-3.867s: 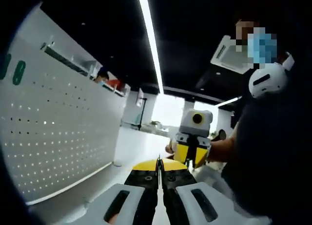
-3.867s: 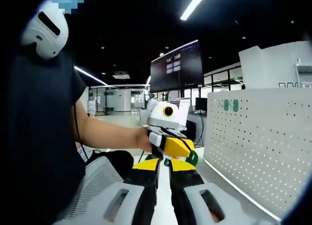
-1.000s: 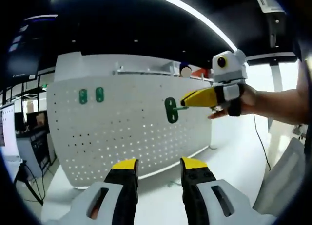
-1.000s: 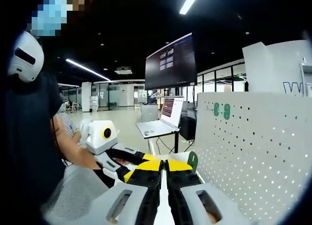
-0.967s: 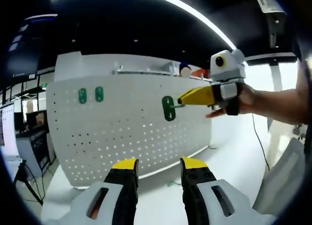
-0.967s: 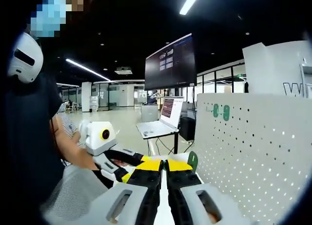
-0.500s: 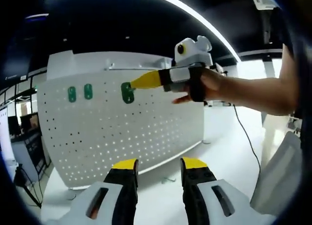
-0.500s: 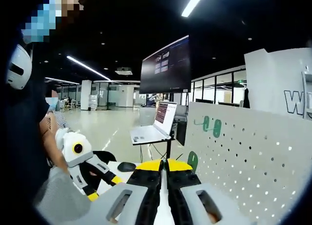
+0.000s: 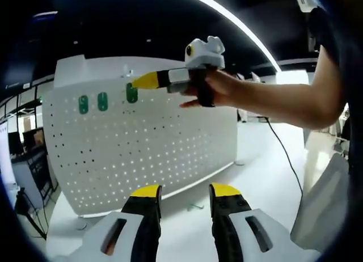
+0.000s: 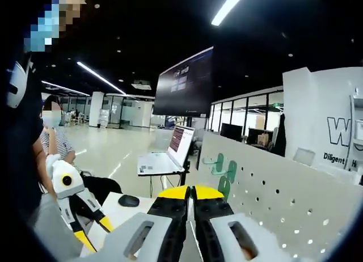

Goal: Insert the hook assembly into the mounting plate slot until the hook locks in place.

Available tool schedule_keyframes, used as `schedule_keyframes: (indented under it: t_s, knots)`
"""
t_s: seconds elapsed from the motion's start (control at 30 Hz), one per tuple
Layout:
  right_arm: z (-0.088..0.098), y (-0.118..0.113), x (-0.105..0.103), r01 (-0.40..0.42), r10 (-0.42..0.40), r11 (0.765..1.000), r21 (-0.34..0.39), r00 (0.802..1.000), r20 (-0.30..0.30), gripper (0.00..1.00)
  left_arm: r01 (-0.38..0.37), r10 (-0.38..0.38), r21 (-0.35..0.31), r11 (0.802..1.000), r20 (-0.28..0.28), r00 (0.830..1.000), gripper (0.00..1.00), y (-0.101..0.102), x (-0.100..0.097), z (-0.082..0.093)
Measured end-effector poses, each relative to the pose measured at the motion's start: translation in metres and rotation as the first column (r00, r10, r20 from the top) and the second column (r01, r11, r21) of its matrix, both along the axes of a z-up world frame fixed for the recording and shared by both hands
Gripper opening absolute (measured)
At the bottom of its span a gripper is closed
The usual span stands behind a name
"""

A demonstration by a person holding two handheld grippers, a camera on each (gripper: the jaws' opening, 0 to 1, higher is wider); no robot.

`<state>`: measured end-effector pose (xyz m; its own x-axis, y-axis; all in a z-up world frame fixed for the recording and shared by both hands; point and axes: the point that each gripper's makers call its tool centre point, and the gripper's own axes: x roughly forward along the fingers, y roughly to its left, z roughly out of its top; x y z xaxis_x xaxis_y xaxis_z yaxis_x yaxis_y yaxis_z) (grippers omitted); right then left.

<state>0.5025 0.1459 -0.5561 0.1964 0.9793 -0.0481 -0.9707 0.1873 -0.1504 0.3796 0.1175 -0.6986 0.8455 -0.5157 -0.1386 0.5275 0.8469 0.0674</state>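
Against the white perforated pegboard panel (image 9: 147,143), a green hook piece (image 9: 131,92) sits at the yellow tips of the right claw (image 9: 138,82), which is closed on it beside two green hooks (image 9: 92,102) already mounted. Below, the left claw (image 9: 182,191) stands parted, holding nothing, over the white worktop (image 9: 266,177).

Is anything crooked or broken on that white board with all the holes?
Nothing stands out. The pegboard stands upright, two green hooks sit level side by side, and the right gripper holds a third green hook at the board.
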Motion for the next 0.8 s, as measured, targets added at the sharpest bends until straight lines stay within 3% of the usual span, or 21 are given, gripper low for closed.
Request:
schedule_keyframes:
  t_s: [0.8]
  knots:
    - [-0.002,0.013,0.035,0.024,-0.024,1.000,0.010,1.000,0.011,0.01,0.012,-0.013,-0.018,1.000,-0.028,1.000,0.33,0.001,0.002,-0.006]
